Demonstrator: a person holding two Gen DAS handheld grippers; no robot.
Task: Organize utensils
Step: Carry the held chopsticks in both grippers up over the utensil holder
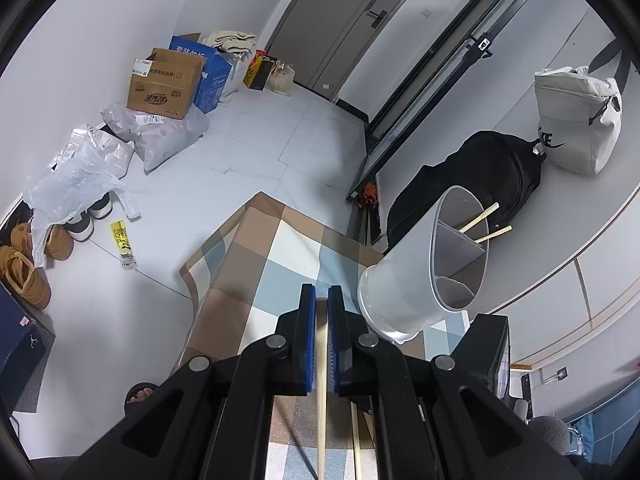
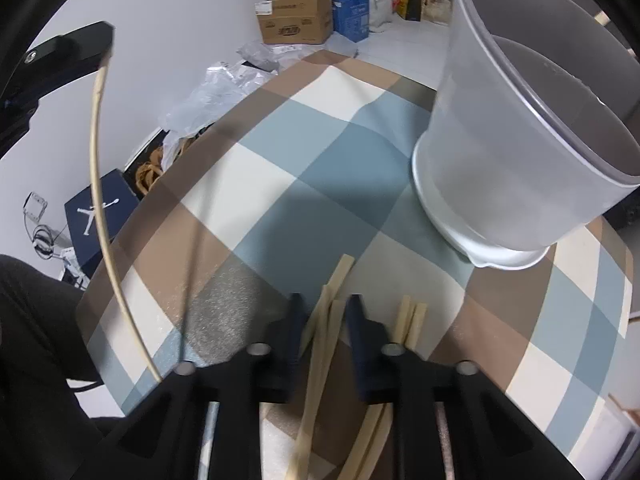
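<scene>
My left gripper (image 1: 321,293) is shut on a pale wooden chopstick (image 1: 321,364), which runs back between its blue pads above the checked tablecloth (image 1: 256,264). A white divided utensil holder (image 1: 404,292) stands just right of it with two chopsticks (image 1: 480,218) in a far compartment. In the right wrist view my right gripper (image 2: 326,306) points down at the tablecloth (image 2: 260,160), jaws slightly apart, with loose chopsticks (image 2: 334,280) lying between the fingers. Another pair (image 2: 410,320) lies to its right. The holder (image 2: 500,160) stands at the upper right. The left-held chopstick (image 2: 98,184) arcs at the left.
The table's far corner and left edge drop to a white floor. Cardboard boxes (image 1: 164,84), plastic bags (image 1: 76,184) and shoes (image 1: 24,272) lie along the wall. A black backpack (image 1: 480,176) and a white bag (image 1: 576,120) sit behind the holder. A person's foot (image 1: 140,394) is beside the table.
</scene>
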